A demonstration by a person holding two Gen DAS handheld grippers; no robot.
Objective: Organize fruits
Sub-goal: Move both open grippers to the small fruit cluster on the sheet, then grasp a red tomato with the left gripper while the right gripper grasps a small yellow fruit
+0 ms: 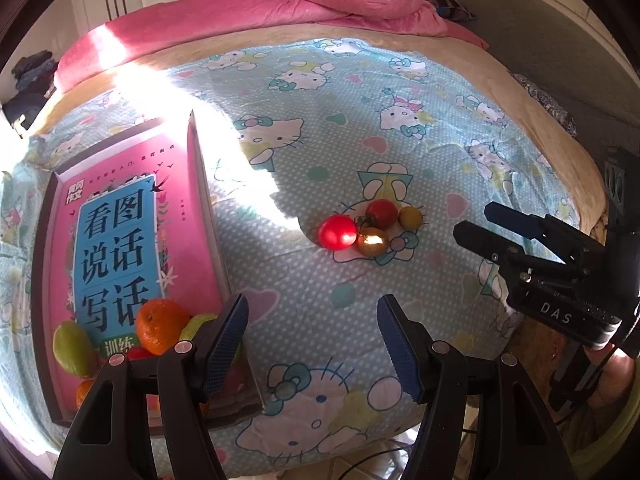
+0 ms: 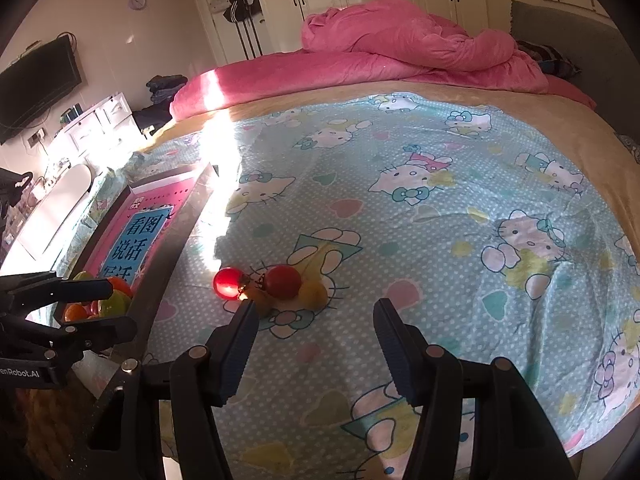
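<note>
Left wrist view. The left gripper (image 1: 312, 344) hangs over the bed (image 1: 400, 120) with its blue-padded fingers (image 1: 226, 344) spread and nothing between them. Ahead of it, on the cartoon-print sheet, lies a tight cluster of four small tomatoes (image 1: 370, 228): two red, two yellowish, touching one another. To the left sits a tray (image 1: 200, 184) lined with a pink book cover; an orange (image 1: 160, 330) and green fruits (image 1: 72, 348) already lie at its near end, partly behind the left finger. The right gripper (image 1: 476, 226) enters from the right edge, fingers apart and empty, near the cluster but not touching it. Judged step: the approach to the loose tomatoes, the rest being already in the tray. The next move calls for closing on one tomato without scattering its neighbours, since they lie pressed together on soft bedding.

Right wrist view. The right gripper (image 2: 314, 340) shows spread, empty fingers (image 2: 240, 344); the tomatoes (image 2: 272, 286) lie just beyond the left fingertip, which covers part of one yellowish fruit. The left gripper (image 2: 116, 308) appears at the left edge, over the fruit in the tray (image 2: 176, 232).

Hard to make out: a sunlight band bleaches the sheet beside the tray; a stem seems to join some tomatoes, though this is uncertain; the tray's near fruits are cut off, so their count is unclear.
</note>
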